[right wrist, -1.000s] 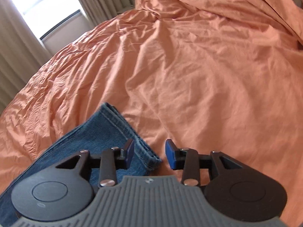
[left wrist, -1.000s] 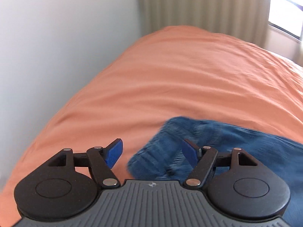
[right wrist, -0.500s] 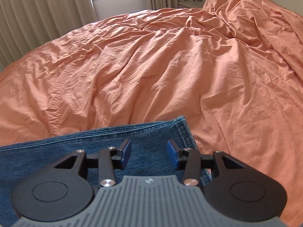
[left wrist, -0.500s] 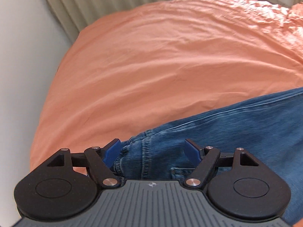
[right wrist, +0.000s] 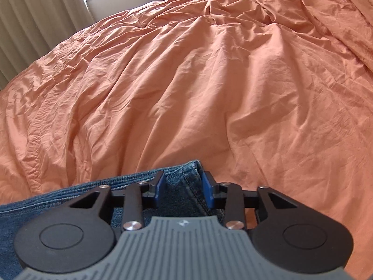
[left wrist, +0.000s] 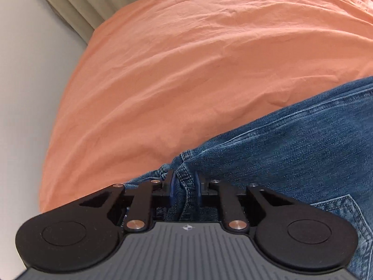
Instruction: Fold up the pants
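Pants of faded blue denim (left wrist: pixel 303 151) lie stretched across the rumpled orange bedspread (left wrist: pixel 186 70), near its closer edge, with the waist end under one claw and a leg hem (right wrist: pixel 191 170) under the other.

Both ends are being taken up for a fold, I'd say. To do it well, each claw should bite a full thickness of cloth, not just the top layer, and the two should lift together and evenly so the jeans stay taut between them and don't twist. The hem end looks the weaker hold, so it wants a firmer bite before any lifting.

At the waist end, the left gripper (left wrist: pixel 184 187) has just been closing, and its blue pads now pinch a bunched ridge of seamed denim between them, clamped tight. At the hem, the right gripper (right wrist: pixel 184 187) has also been closing; its pads stand a little further apart with the hem corner between them, and they appear to press the cloth's edges, though how firmly I can't say.
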Demonstrator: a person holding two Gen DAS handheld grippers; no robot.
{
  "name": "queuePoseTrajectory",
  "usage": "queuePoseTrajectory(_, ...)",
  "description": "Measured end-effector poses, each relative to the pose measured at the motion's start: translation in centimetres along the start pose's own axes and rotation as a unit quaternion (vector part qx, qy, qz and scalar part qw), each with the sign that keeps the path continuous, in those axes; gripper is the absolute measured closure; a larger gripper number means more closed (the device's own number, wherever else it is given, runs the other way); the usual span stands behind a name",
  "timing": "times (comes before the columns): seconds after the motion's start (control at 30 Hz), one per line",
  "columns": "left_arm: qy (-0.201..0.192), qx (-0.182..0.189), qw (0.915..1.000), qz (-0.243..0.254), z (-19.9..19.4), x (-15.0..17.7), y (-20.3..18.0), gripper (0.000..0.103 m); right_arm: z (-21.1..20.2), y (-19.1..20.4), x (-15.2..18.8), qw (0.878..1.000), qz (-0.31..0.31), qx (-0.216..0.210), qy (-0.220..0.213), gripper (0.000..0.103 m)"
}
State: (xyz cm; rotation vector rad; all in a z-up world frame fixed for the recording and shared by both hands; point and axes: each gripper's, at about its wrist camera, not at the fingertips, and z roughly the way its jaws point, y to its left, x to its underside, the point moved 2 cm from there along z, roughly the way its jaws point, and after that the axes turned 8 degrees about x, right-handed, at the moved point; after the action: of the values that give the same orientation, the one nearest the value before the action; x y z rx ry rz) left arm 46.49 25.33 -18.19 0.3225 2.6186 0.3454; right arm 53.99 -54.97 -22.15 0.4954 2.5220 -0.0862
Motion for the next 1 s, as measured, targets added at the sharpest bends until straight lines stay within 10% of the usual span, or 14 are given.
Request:
queuePoseTrajectory(0.03,-0.007,-0.010,0.9999,0.003,-0.3,0.1,-0.3,0.088,-0.1,0.1,0.1,1.000,-0.004,0.001,-0.007,0.097)
queuePoseTrajectory(0.4,-0.132,-0.083,0.9865,-0.049,-6.3,-0.8,0.1,0.093,-4.0,0.5,-1.1,0.995,-0.001,0.012,-0.104,0.103)
queuePoseTrajectory(0.57,-0.096,-0.070,0.9914,-0.054,-4.1,-1.4,0.0,0.092,-1.7,0.9,-0.6,0.997,0.001,0.026,-0.074,0.102)
queuePoseTrajectory(0.7,-0.088,-0.077,0.9913,-0.061,-2.9,-1.4,-0.4,0.065,-0.8,0.7,-0.1,0.997,0.012,0.041,-0.062,0.085)
queuePoseTrajectory(0.8,-0.103,-0.075,0.9896,-0.067,-4.0,-1.7,-0.4,0.024,-2.1,-0.8,0.2,0.996,0.039,0.027,-0.072,0.065)
queuePoseTrajectory(1.0,-0.132,0.000,0.9876,-0.085,-8.3,-2.4,-2.5,0.026,-6.6,-5.2,3.7,0.990,0.124,-0.038,-0.056,0.065)
